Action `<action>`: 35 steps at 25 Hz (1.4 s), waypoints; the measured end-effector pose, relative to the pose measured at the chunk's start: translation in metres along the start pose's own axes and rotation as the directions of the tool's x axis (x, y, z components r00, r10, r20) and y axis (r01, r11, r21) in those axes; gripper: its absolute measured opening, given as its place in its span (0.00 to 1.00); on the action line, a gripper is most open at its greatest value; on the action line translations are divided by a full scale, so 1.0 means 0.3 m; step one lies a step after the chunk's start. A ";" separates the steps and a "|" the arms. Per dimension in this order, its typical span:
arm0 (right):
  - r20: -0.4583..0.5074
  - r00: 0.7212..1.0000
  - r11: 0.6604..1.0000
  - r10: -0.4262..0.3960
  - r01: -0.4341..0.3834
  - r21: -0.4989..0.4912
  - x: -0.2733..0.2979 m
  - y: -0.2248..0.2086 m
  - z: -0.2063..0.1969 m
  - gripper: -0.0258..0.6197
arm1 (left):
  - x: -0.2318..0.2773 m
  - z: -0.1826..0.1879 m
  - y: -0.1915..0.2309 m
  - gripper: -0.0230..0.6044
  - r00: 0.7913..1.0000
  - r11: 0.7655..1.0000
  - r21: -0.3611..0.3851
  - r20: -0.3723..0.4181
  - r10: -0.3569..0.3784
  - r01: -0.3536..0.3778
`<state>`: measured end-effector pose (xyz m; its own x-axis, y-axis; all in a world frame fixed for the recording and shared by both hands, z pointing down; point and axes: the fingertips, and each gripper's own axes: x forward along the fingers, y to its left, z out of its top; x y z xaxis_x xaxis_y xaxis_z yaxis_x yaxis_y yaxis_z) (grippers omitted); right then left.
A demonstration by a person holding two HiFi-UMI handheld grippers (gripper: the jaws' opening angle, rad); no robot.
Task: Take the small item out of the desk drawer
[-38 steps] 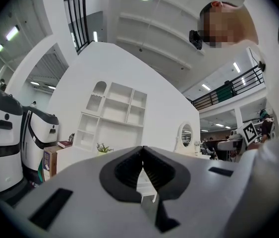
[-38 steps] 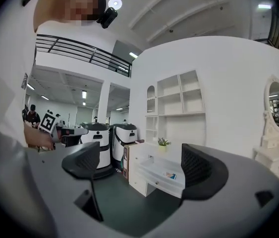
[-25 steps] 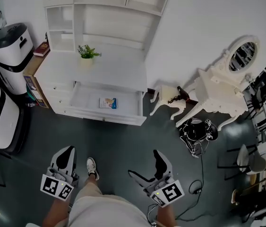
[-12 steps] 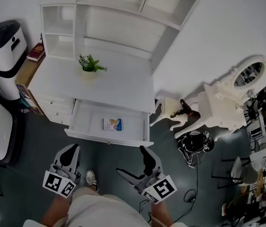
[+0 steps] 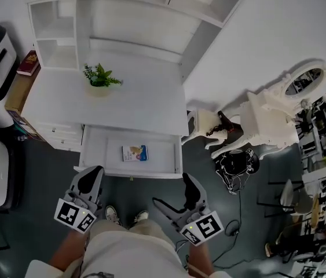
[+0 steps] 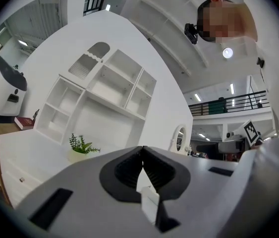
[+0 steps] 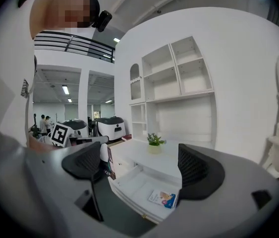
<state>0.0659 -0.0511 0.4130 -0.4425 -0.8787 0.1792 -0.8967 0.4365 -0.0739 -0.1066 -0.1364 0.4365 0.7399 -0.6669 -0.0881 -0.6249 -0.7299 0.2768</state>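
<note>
White table (image 5: 145,106) with its drawer (image 5: 96,155) open: the left gripper (image 5: 88,181) hangs short of it with jaws pressed together, the small item (image 5: 135,153) lies flat mid-drawer, and the right gripper (image 5: 177,198), jaws spread, looks best placed to come down squarely over it.

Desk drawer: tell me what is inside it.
The open desk drawer holds one small item, a flat packet with blue print. Any part of the drawer under the desktop is covered from view.
</note>
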 end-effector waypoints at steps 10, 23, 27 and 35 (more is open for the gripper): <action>-0.158 0.987 0.974 0.024 -0.059 -0.220 0.142 -0.249 -0.100 0.82 | 0.143 0.013 -0.005 0.06 0.995 0.994 0.053 0.006 0.097 -0.097; -0.218 0.948 0.965 0.234 -0.254 -0.066 0.336 -0.470 -0.239 0.82 | 0.174 0.023 0.026 0.06 0.947 0.941 0.105 0.038 0.320 -0.322; -0.281 0.913 0.948 0.295 -0.317 -0.035 0.416 -0.484 -0.349 0.82 | 0.133 -0.022 0.041 0.06 0.921 0.916 0.095 0.001 0.390 -0.389; -0.365 0.830 0.904 0.421 -0.414 0.100 0.589 -0.473 -0.552 0.82 | 0.060 -0.081 0.044 0.06 0.871 0.870 0.097 -0.042 0.489 -0.483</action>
<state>0.1171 -0.2363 0.6176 -0.7400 -0.4751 0.4760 -0.6290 0.7396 -0.2396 -0.0955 -0.1544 0.4618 0.3499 -0.9316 0.0986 -0.9254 -0.3274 0.1906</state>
